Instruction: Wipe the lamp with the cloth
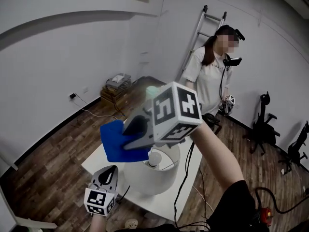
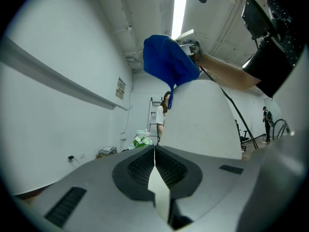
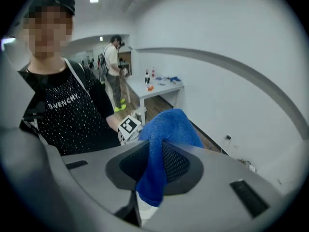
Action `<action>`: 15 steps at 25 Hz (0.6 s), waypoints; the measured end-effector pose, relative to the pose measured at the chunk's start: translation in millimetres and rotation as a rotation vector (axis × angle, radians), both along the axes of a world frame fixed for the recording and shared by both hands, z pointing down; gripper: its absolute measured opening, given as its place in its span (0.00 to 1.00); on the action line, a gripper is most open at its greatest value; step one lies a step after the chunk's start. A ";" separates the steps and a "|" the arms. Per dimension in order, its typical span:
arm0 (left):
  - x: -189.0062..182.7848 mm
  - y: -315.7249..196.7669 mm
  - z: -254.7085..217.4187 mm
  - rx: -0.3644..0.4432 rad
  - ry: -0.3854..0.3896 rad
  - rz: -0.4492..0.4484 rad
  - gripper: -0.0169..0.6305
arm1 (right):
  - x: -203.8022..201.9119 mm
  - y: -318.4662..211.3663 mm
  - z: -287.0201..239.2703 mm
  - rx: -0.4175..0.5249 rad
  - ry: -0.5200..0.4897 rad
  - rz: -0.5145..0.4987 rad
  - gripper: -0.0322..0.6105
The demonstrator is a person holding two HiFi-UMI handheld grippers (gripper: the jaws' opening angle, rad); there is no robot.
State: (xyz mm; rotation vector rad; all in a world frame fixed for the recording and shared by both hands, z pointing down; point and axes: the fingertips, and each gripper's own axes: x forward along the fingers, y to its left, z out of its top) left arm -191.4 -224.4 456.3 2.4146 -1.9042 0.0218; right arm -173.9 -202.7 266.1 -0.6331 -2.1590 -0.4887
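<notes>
A lamp with a white shade [image 1: 148, 177] and a bare bulb [image 1: 154, 157] stands on the white table [image 1: 99, 159]. Just above its top rim, my right gripper [image 1: 133, 129] is shut on a blue cloth [image 1: 118, 142], which hangs to the left of the bulb. The right gripper view shows the cloth [image 3: 164, 132] pinched between the jaws of the right gripper [image 3: 153, 154]. My left gripper [image 1: 107, 176] is low beside the shade's left side, shut and holding nothing. In the left gripper view, the left gripper [image 2: 154, 151] looks up at the shade [image 2: 203, 122] and the cloth [image 2: 168, 64].
A second person [image 1: 211, 76] stands beyond the table near a ladder [image 1: 202, 29]. Stacked boxes [image 1: 116, 88] sit by the back wall. A black cable [image 1: 186, 173] runs off the table's right edge. Stands [image 1: 263, 124] are on the wood floor at the right.
</notes>
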 end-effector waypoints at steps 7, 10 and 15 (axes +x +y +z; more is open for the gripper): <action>-17.6 16.7 18.6 -0.037 0.024 -0.028 0.05 | 2.6 26.3 108.4 0.413 0.413 -0.112 0.17; -27.0 22.4 28.4 -0.055 0.028 -0.055 0.05 | 7.3 32.4 143.9 0.562 0.498 -0.152 0.17; -42.5 32.6 41.6 -0.079 0.030 -0.097 0.05 | 14.6 44.6 201.5 0.772 0.618 -0.206 0.17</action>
